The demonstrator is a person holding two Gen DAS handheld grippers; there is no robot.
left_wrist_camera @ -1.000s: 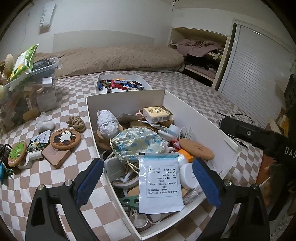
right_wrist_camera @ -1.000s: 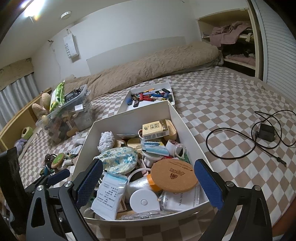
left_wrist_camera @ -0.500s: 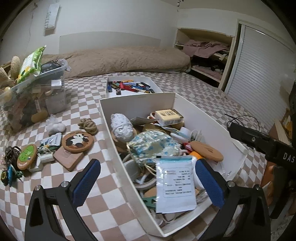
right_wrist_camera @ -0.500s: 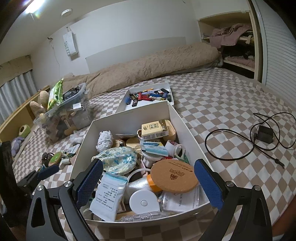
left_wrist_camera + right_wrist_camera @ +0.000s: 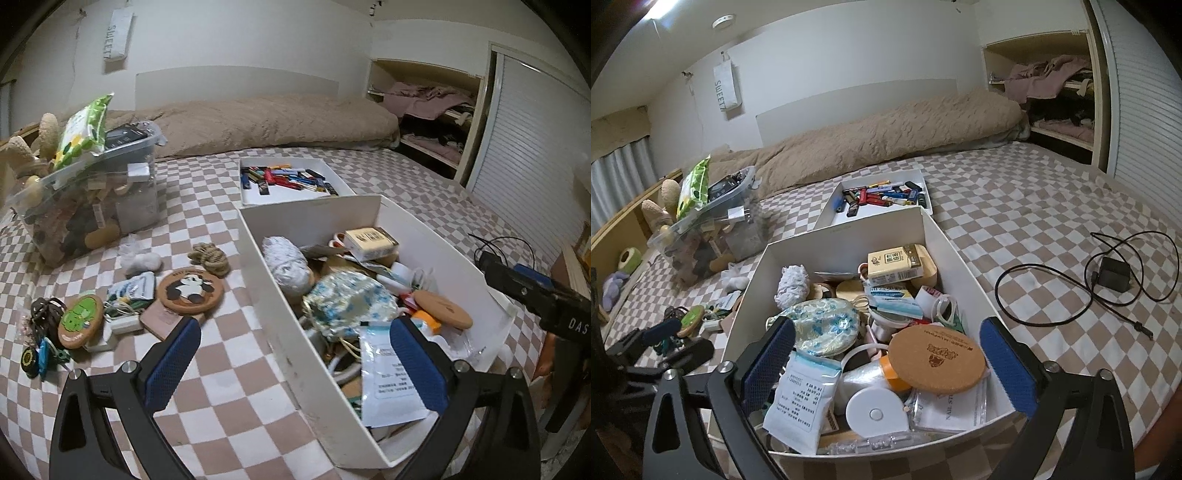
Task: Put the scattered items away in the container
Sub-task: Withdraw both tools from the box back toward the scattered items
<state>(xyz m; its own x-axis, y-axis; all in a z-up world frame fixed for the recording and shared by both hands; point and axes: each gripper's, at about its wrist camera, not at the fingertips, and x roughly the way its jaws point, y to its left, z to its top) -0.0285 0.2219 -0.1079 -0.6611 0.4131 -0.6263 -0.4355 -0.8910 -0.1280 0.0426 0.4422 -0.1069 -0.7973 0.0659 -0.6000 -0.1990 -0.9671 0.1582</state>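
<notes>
A white box (image 5: 314, 221) on the checkered bed holds a floral pouch (image 5: 823, 325), a cork coaster (image 5: 936, 356), a white packet (image 5: 801, 398) and more. Left of the box lie scattered items: a panda coaster (image 5: 190, 291), a rope knot (image 5: 209, 258), a green coaster (image 5: 79, 321), a wooden block (image 5: 162, 319) and a black cable bundle (image 5: 46, 310). My left gripper (image 5: 293, 332) hangs open over the box's left wall, holding nothing. My right gripper (image 5: 886, 328) hovers above the box's near end, its jaws opening, with nothing gripped.
A clear bin (image 5: 85, 206) full of odds stands at the far left. Behind the box is a white tray of lighters (image 5: 288, 177). A black charger with its cable (image 5: 1113, 275) lies to the right. A beige duvet (image 5: 258, 122) runs along the wall.
My left gripper has drifted left, so the box sits further right in its view and the scattered items show more. Its jaws spread slightly. The right view barely changes.
</notes>
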